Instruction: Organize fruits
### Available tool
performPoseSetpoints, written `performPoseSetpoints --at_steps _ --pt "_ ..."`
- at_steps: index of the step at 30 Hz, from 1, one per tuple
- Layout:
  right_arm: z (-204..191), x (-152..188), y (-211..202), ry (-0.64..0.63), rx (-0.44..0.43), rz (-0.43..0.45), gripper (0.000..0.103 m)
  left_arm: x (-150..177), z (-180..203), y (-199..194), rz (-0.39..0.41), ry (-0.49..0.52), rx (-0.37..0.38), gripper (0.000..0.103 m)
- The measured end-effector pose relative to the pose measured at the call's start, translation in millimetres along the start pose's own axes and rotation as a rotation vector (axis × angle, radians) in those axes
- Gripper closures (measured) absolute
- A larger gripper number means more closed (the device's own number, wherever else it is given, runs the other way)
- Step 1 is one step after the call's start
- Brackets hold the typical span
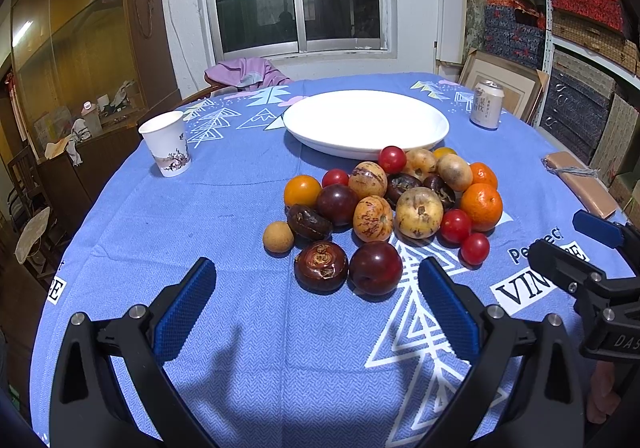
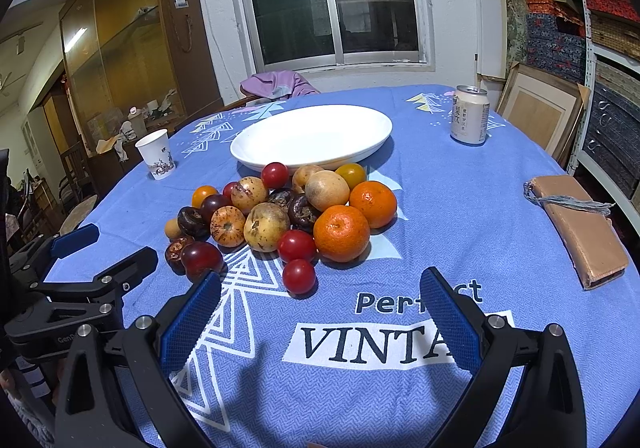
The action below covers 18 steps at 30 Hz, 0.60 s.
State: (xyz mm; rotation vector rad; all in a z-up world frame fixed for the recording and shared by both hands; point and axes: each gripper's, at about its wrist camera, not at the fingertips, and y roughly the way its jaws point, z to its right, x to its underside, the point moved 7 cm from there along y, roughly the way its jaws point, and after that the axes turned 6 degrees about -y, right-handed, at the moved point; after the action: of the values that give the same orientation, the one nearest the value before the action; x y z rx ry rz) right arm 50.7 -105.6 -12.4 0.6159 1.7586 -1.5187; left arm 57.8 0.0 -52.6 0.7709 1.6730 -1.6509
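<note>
A pile of mixed fruit point(image 1: 392, 199) lies on the blue tablecloth: tangerines point(image 2: 342, 234), red cherry tomatoes point(image 2: 299, 276), dark plums point(image 1: 375, 268), brown water chestnuts point(image 1: 321, 266) and speckled yellow fruits point(image 1: 419, 212). A white empty plate point(image 1: 366, 123) stands just behind the pile; it also shows in the right wrist view point(image 2: 312, 137). My left gripper point(image 1: 316, 288) is open and empty, just in front of the nearest plum and chestnut. My right gripper point(image 2: 320, 300) is open and empty, in front of the nearest tomato.
A paper cup point(image 1: 166, 143) stands at the left, a drink can point(image 2: 470, 115) at the back right, and a tan pouch point(image 2: 580, 228) near the right table edge. A chair with purple cloth point(image 1: 246, 71) is behind the table. Shelves of boxes point(image 1: 580, 27) line the right wall.
</note>
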Motion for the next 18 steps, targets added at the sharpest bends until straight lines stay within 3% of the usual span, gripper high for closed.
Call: performPoseSetpoints --at_steps 18 --pt "-2.9 0.3 -0.8 -0.004 -0.008 0.000 0.003 -0.1 0.4 0.3 -0.004 0.003 0.002 0.004"
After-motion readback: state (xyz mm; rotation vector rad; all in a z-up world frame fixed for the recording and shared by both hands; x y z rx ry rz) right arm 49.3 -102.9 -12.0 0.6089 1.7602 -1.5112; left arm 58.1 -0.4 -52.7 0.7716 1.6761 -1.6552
